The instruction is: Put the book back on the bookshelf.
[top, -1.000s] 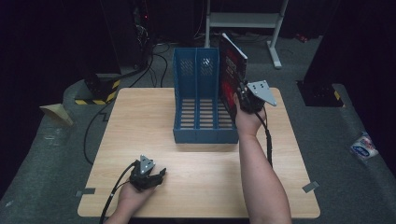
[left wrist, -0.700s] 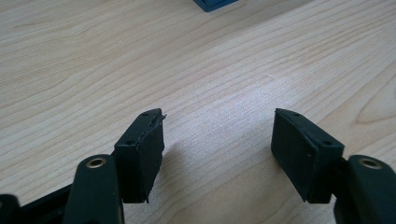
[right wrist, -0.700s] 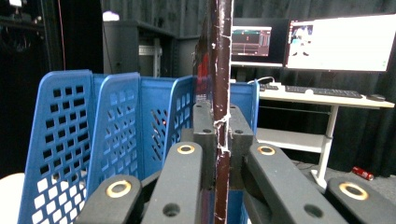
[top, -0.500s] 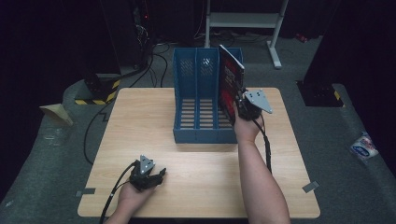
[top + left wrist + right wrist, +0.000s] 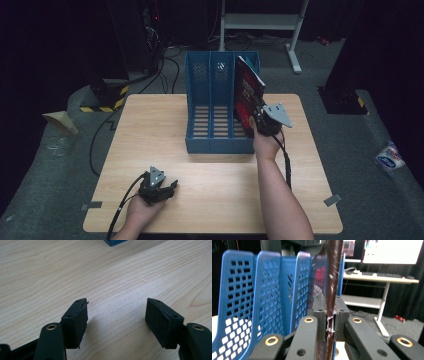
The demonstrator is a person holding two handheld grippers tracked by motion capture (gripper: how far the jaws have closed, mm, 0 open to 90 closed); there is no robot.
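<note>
High view: a red-covered book point(image 5: 246, 100) stands on edge in the right-hand compartment of a blue three-slot file rack point(image 5: 210, 107) on a wooden table point(image 5: 310, 165).
Right gripper point(image 5: 260, 117): clamped on the book's near edge, beside the rack's right wall.
Right gripper view: the book's point(image 5: 332, 290) edge is pinched between both pads point(image 5: 320, 315), rising above them.
Left gripper point(image 5: 116, 315): jaws spread, grasping nothing, low over bare tabletop, well apart from the rack.

Left gripper point(image 5: 159, 187) rests with jaws apart; right gripper point(image 5: 260, 117) raised, jaws clamped.
</note>
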